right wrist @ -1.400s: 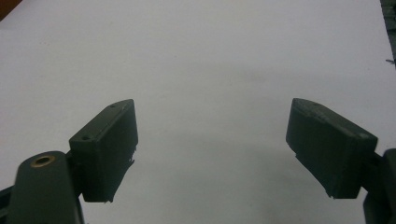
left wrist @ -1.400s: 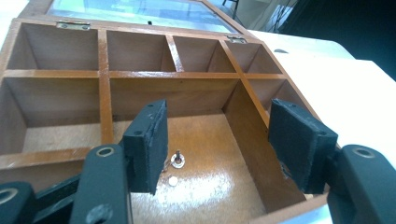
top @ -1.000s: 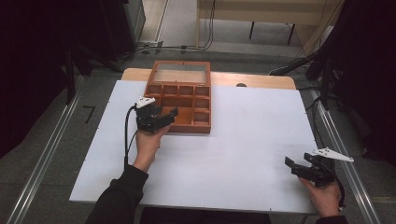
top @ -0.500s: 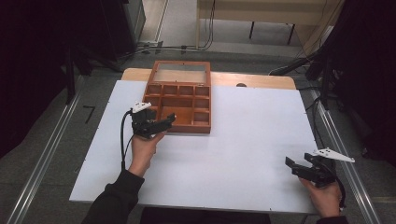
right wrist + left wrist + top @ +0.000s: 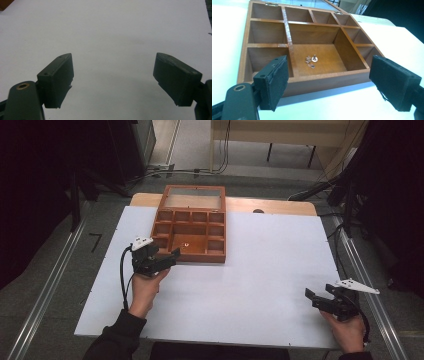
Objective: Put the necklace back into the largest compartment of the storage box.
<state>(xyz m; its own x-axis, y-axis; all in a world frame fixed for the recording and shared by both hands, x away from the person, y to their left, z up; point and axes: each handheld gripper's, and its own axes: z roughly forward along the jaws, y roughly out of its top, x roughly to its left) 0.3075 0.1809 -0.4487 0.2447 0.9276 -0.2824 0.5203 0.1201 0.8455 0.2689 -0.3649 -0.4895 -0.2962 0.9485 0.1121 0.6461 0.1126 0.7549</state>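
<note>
1. One wooden compartment box, lid open, ten compartments.
2. Small metal pieces lie in its large middle compartment.
3. Left gripper, just before the box's front wall, jaws wide, empty.
4. Right gripper, well apart from the box, jaws wide, empty.

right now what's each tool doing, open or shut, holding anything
Left tool: jaws have just been opening, now wide, nothing between them, in front of the wooden box.
Right tool: open, empty, over the white table.

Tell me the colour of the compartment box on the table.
The box is reddish-brown varnished wood, shown best in the left gripper view.
</note>
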